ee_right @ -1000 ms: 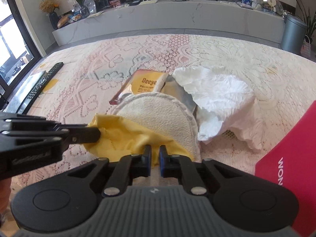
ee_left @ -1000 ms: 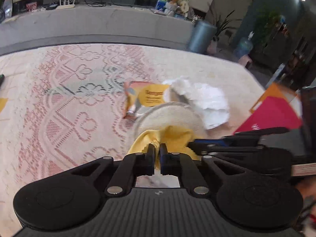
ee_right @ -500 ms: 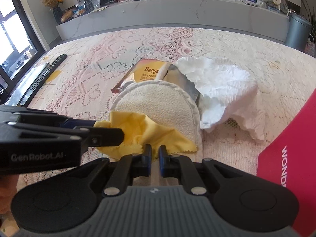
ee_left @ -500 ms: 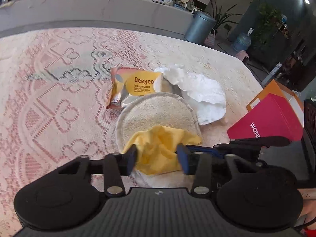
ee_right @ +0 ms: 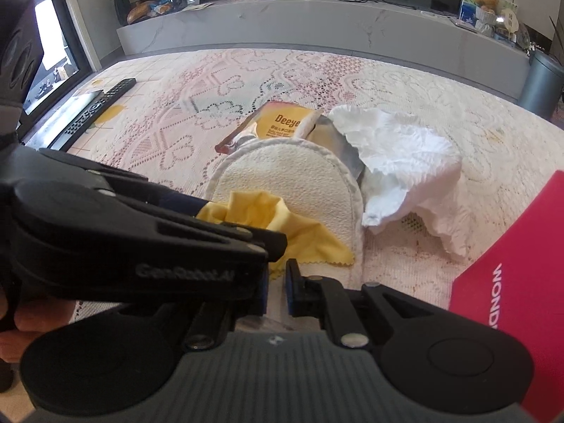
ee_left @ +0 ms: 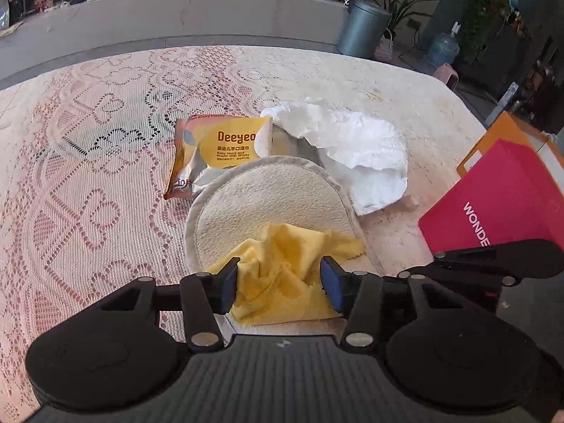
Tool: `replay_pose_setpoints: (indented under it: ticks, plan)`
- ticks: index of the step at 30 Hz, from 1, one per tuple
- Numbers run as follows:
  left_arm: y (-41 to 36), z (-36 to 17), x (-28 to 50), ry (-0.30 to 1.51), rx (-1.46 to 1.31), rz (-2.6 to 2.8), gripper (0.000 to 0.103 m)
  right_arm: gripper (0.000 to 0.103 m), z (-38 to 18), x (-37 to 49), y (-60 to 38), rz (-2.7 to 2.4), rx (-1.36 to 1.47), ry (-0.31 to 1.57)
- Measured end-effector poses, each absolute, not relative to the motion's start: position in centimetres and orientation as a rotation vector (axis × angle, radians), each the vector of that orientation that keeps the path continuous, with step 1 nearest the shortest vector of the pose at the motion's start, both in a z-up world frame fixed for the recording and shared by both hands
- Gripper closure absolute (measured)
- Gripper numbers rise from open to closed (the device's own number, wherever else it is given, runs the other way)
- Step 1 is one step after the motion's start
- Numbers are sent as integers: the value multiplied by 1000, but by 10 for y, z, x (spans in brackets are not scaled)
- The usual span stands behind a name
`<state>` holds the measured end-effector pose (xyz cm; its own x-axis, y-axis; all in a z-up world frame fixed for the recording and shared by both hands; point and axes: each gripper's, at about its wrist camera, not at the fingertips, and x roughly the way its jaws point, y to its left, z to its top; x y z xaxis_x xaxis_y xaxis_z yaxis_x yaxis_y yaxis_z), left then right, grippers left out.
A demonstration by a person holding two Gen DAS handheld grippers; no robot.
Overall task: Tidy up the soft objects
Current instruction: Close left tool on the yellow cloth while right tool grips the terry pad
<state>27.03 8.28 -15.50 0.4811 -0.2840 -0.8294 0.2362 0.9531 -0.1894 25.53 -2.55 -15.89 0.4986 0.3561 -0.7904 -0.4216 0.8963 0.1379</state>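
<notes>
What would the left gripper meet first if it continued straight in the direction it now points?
Most likely the crumpled yellow cloth, which lies between the left gripper's open fingers. Under it is the round cream terry pad. Depth is unclear, so contact cannot be confirmed.

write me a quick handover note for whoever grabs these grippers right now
Left gripper: jaws open, straddling the yellow cloth, not pressing it.
Right gripper: jaws almost shut at the cloth's near edge, nothing clearly between them.
Things: the cloth lies crumpled on the cream pad. The wipes pack is tucked under the pad's far edge. The white crumpled sheet lies to the pad's right.
Done: cloth is on the pad.
Left: probably flatten or fold the cloth, then tidy the white sheet.
</notes>
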Motion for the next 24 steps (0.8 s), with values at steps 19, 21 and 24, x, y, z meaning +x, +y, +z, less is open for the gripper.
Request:
replay_pose_setpoints:
  ticks: [19, 21, 24]
  plan:
    - [140, -135, 246, 976, -130, -45, 93, 20, -151, 259, -34, 415, -11, 905]
    - [153, -138, 243, 1001, -160, 3, 93, 10, -153, 259, -32, 408, -13, 919]
    - [162, -141, 239, 1017, -199, 27, 93, 3, -156, 260, -27, 419, 8, 939]
